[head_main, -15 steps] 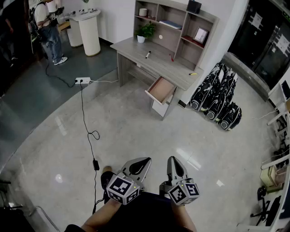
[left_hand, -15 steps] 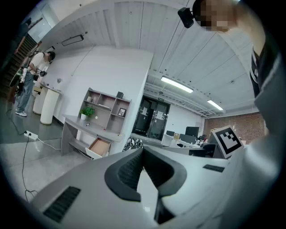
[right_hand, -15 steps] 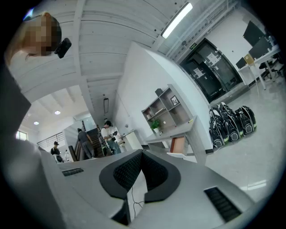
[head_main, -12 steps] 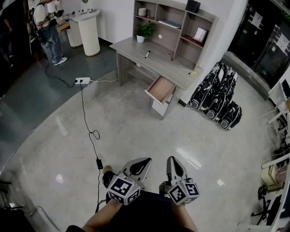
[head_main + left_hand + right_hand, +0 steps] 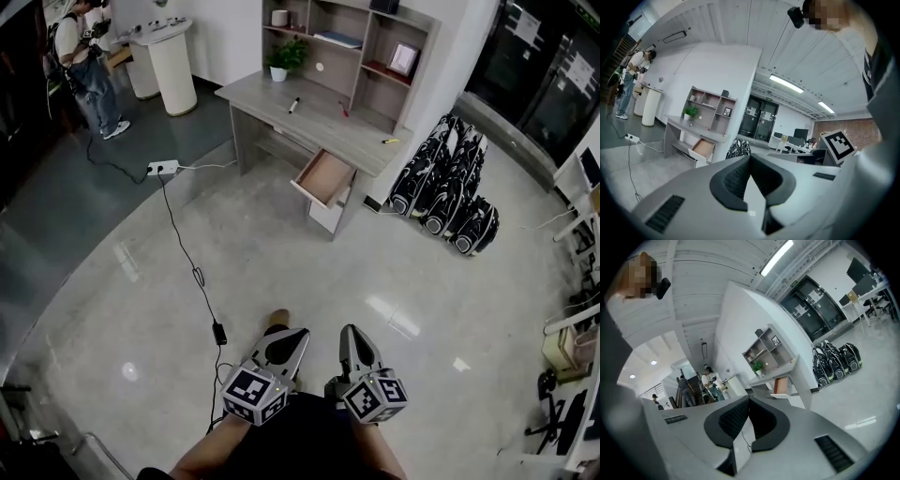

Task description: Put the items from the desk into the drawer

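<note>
The grey desk [image 5: 281,94] stands far ahead across the floor, with its drawer [image 5: 322,177] pulled open and seemingly empty. On the desktop lie a black marker [image 5: 293,105], a red pen [image 5: 343,110] and a small yellow item [image 5: 390,141]. My left gripper [image 5: 297,334] and right gripper [image 5: 348,330] are held low and close to my body, side by side, both shut with nothing between the jaws. The left gripper view shows its closed tips [image 5: 750,157] with the desk [image 5: 675,123] small at left. In the right gripper view the open drawer [image 5: 781,386] sits above the closed tips [image 5: 749,400].
A shelf unit [image 5: 352,47] and potted plant [image 5: 284,58] sit on the desk. Black-and-white bags [image 5: 442,192] lean right of it. A power strip [image 5: 160,168] and cable [image 5: 195,272] run over the floor at left. A white pedestal [image 5: 173,64] and a person [image 5: 80,66] stand at back left.
The head view has shifted forward, and a foot now shows ahead of the grippers. Both grippers keep their pose and stay shut.
</note>
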`<state>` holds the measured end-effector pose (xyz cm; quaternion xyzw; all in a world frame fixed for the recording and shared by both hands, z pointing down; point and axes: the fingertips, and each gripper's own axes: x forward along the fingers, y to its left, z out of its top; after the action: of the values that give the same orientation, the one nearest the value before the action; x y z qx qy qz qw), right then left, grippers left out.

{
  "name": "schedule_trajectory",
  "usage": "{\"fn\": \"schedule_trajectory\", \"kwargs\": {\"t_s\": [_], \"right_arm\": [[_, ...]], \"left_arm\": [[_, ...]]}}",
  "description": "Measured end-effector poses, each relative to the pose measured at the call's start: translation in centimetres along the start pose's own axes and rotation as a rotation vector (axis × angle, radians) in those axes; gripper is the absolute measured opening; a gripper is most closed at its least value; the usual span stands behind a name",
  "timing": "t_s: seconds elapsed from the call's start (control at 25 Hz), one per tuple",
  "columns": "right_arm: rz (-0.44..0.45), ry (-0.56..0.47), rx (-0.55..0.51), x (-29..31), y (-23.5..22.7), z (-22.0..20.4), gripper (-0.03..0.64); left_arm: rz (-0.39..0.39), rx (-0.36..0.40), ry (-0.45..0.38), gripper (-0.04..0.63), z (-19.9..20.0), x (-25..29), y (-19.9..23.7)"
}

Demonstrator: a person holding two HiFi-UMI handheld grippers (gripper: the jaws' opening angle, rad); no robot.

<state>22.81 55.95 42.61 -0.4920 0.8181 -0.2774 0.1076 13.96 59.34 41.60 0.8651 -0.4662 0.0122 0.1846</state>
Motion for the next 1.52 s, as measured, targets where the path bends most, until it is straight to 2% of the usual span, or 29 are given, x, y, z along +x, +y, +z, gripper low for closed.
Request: {"fn": "schedule_trajectory", "kwargs": {"t_s": [0.4, 0.96, 1.52], "right_arm": [[-0.026, 0.022, -0.002, 4.0, -2.6, 1.1, 0.005], [-0.063, 0.007, 0.004, 16.3, -5.6, 6.6, 0.005], [-0.124, -0.032, -0.009, 27.8, -10.8, 12.1, 0.005]], "left_arm": [[-0.036, -0.027, 0.025, 0.021, 0.8, 5.3, 2.2], [-0.045, -0.038, -0.001, 0.021, 8.4, 14.8, 10.8], [-0.098, -0.014, -0.004, 0.021, 14.4, 26.2, 18.0]]}}
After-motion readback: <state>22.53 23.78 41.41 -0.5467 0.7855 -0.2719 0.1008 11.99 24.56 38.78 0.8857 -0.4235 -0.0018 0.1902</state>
